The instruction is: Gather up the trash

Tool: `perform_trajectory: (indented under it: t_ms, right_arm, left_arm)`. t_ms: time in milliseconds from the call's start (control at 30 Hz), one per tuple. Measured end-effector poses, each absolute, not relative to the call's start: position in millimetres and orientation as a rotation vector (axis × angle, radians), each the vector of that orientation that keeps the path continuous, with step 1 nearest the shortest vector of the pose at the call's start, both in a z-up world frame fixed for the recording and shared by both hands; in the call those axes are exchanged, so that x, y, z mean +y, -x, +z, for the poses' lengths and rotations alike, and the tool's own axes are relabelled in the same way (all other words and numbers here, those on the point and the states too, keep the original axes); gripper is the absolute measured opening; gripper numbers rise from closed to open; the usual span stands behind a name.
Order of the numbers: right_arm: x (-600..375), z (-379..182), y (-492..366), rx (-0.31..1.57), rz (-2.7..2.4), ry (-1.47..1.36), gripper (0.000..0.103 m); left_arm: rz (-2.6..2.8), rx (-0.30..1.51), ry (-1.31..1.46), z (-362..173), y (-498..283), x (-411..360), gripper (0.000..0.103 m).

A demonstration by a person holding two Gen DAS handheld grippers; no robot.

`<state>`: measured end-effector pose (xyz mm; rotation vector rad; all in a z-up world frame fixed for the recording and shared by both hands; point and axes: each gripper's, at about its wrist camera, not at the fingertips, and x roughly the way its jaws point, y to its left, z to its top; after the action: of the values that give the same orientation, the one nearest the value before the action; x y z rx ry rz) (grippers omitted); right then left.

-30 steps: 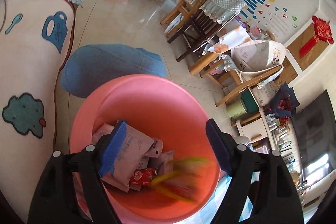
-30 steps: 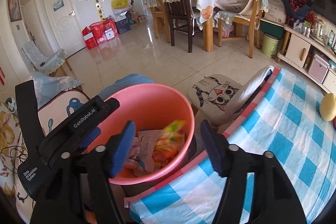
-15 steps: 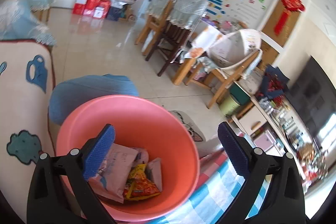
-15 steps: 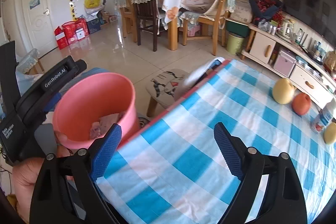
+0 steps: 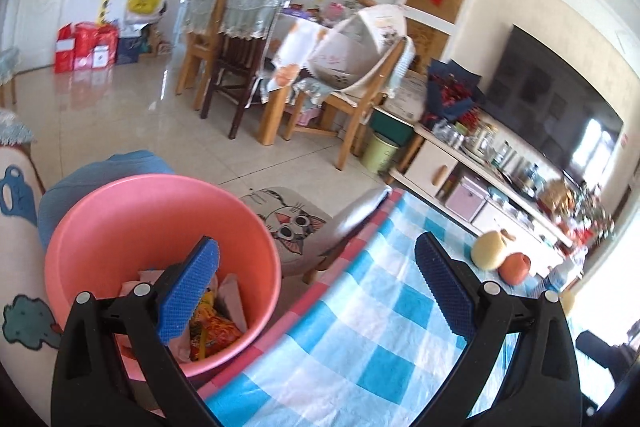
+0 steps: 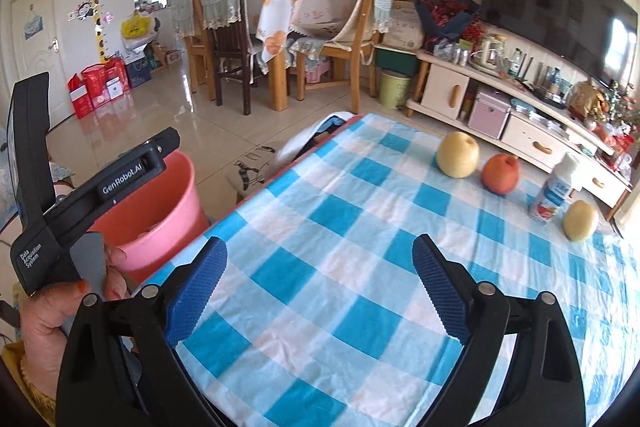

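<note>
Left wrist view: the left gripper point(image 5: 316, 291) hangs with fingers spread wide and empty over the rim of a round pink plastic bin point(image 5: 120, 211) holding crumpled snack wrappers point(image 5: 212, 323), beside the blue-and-white checked worktop point(image 5: 360, 339).

Right wrist view: the right gripper point(image 6: 320, 291), fingers still opening with nothing between them, faces the worktop, where a yellow pear point(image 6: 457, 154), red apple point(image 6: 500, 173) and small white bottle point(image 6: 554, 195) stand.

In the right wrist view, the left gripper point(image 6: 96, 183), held in a hand point(image 6: 48, 323) to the left of the right tongs, reads "GenRobot.AI" in white on its black top. Lower on its body a small white label reads "Data Acquisition System". The print on the bottle point(image 6: 554, 193), far right beyond the tongs, is too small to read.
</note>
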<state>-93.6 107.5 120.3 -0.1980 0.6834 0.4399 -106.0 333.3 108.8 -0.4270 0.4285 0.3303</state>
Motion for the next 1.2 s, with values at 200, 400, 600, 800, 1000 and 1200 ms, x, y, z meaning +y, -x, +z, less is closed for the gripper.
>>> perform_trajectory:
  t_ms: [200, 400, 600, 800, 1000, 1200]
  right_arm:
    - [73, 128, 108, 0.646, 0.38, 0.181, 0.093]
    - [39, 133, 125, 0.614, 0.324, 0.161, 0.093]
    - [3, 138, 143, 0.577, 0.26, 0.139, 0.093]
    - [-28, 139, 167, 0.538, 0.188, 0.139, 0.094]
    - [-56, 143, 191, 0.489, 0.133, 0.113, 0.094]
    - [-86, 149, 211, 0.441, 0.069, 0.065, 0.094]
  left_arm:
    - [0.264, 0.45, 0.319, 113, 105, 296, 0.099]
    - [0.188, 0.445, 0.222, 118, 112, 261, 0.099]
    - [0.126, 0.461, 0.135, 120, 126, 218, 0.099]
    - [0.074, 0.467, 0.082, 125, 144, 183, 0.099]
    - [0.042, 0.449, 0.055, 132, 161, 156, 0.099]
    - [0.007, 0.417, 0.005, 141, 181, 124, 0.099]
